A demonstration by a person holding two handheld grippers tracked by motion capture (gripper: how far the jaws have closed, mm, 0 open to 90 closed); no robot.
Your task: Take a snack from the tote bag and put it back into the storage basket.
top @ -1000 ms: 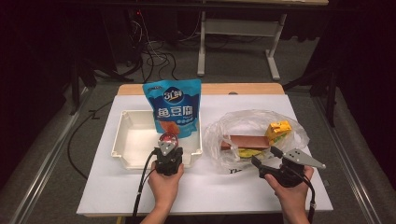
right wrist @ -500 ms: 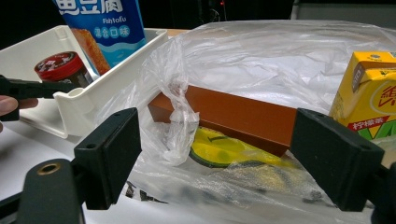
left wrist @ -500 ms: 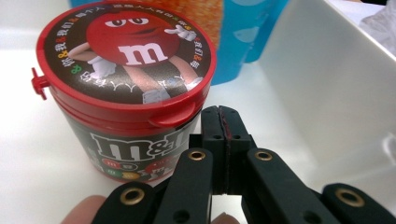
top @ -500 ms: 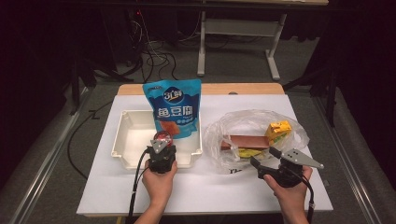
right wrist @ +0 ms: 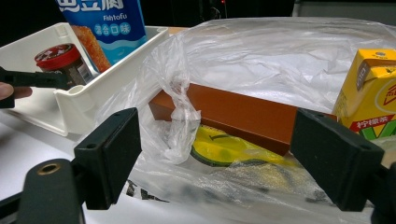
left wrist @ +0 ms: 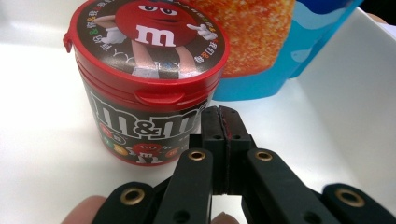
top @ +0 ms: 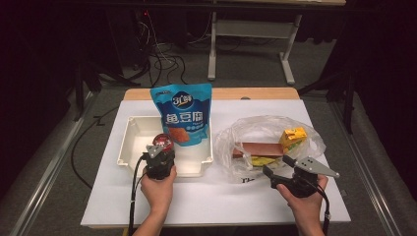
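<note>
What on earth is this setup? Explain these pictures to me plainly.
A person holds a hand-held two-jaw tool in each hand. One camera looks down from above; one rides on each tool. On the white table stand a white plastic tray and a clear plastic bag. The tray holds a round red-lidded candy tub and a blue snack pouch; the bag holds a brown box and a yellow drink carton. The left gripper is shut, empty, beside the tub. The right gripper is open toward the bag.
</note>
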